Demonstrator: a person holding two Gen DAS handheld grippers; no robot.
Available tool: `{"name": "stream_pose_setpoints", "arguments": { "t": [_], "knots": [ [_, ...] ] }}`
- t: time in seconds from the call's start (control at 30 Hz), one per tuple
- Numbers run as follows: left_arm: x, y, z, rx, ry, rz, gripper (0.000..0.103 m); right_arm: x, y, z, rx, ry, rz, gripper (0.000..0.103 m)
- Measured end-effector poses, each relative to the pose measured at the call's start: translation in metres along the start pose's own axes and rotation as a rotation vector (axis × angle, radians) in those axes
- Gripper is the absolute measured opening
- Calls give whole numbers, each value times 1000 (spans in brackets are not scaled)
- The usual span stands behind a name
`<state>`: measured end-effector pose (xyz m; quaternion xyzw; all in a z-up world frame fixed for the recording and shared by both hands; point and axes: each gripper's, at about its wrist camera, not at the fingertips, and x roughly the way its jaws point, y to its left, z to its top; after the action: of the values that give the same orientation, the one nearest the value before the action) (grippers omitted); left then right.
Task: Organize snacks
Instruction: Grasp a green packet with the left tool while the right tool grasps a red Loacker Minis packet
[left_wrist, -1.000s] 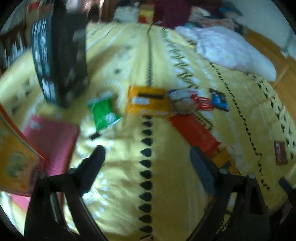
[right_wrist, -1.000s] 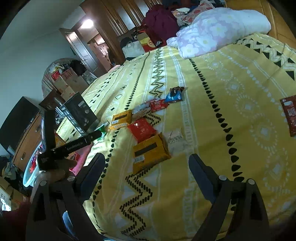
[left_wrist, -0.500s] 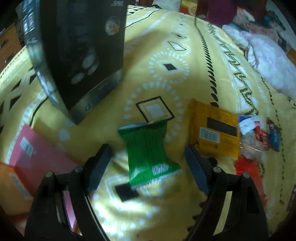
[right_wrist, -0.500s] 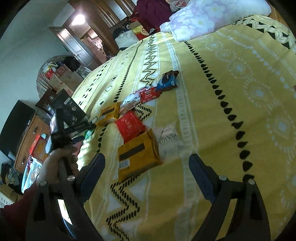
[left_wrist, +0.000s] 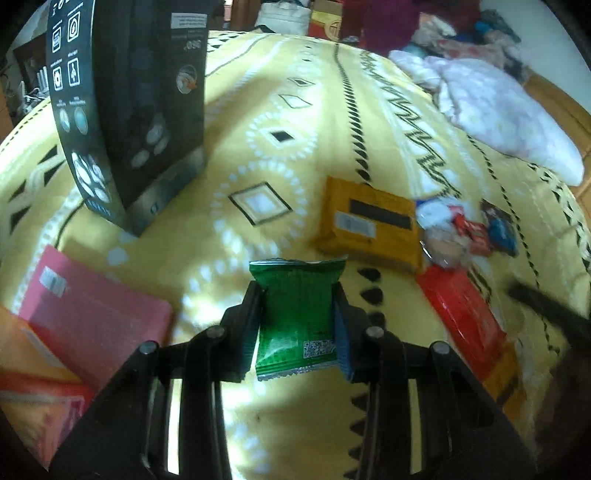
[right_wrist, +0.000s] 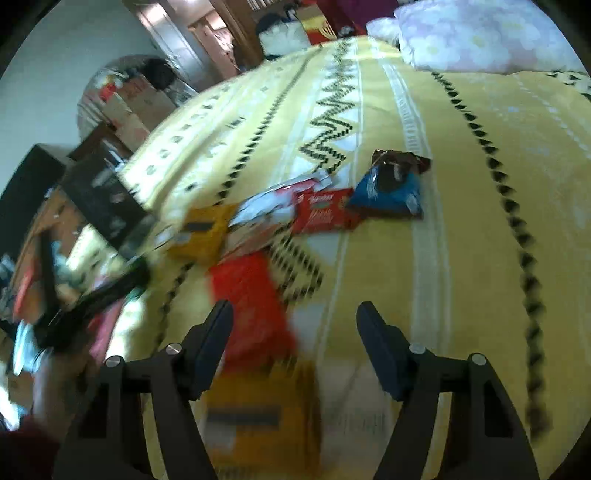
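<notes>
My left gripper (left_wrist: 297, 295) is shut on a green snack packet (left_wrist: 297, 317), held just above the yellow bedspread (left_wrist: 258, 122). Beyond it lie an orange box (left_wrist: 367, 225), a red packet (left_wrist: 461, 314), a small red packet (left_wrist: 474, 230) and a blue packet (left_wrist: 500, 229). My right gripper (right_wrist: 293, 319) is open and empty, low over the bed. Between its fingers lies the red packet (right_wrist: 251, 295), with a second orange box (right_wrist: 262, 410) just below. The first orange box (right_wrist: 201, 234), small red packet (right_wrist: 321, 212) and blue packet (right_wrist: 388, 188) lie farther off.
A tall black box (left_wrist: 129, 107) stands on the bed at the left, with a pink box (left_wrist: 88, 317) and an orange box (left_wrist: 33, 373) in front of it. A pale floral quilt (left_wrist: 495, 114) is piled at the far right. Furniture and clutter stand beyond the bed's left edge (right_wrist: 122, 110).
My left gripper has moved onto the green packet and closed on it. My right gripper has dropped lower and forward toward the red packet and narrowed a little.
</notes>
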<state>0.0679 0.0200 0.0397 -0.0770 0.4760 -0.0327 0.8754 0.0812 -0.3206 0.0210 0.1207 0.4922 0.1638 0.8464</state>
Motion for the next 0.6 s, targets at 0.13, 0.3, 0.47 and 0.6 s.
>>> {"name": "stream_pose_setpoints", "arguments": {
  "t": [0.13,0.3,0.47,0.6],
  "knots": [
    [0,-5,-3,14,12,-26,36,36,-3,32,-11,-2,-110,75],
    [5,-3,-4,2,24,-51,36,58,2,51,-41,1,-174,83],
    [7,-3,-6,-9,38,-61,37,66,5,53,-81,23,-228,68],
    [0,-6,-7,2,33,-76,37,51,7,42,-79,15,-200,56]
  ]
}}
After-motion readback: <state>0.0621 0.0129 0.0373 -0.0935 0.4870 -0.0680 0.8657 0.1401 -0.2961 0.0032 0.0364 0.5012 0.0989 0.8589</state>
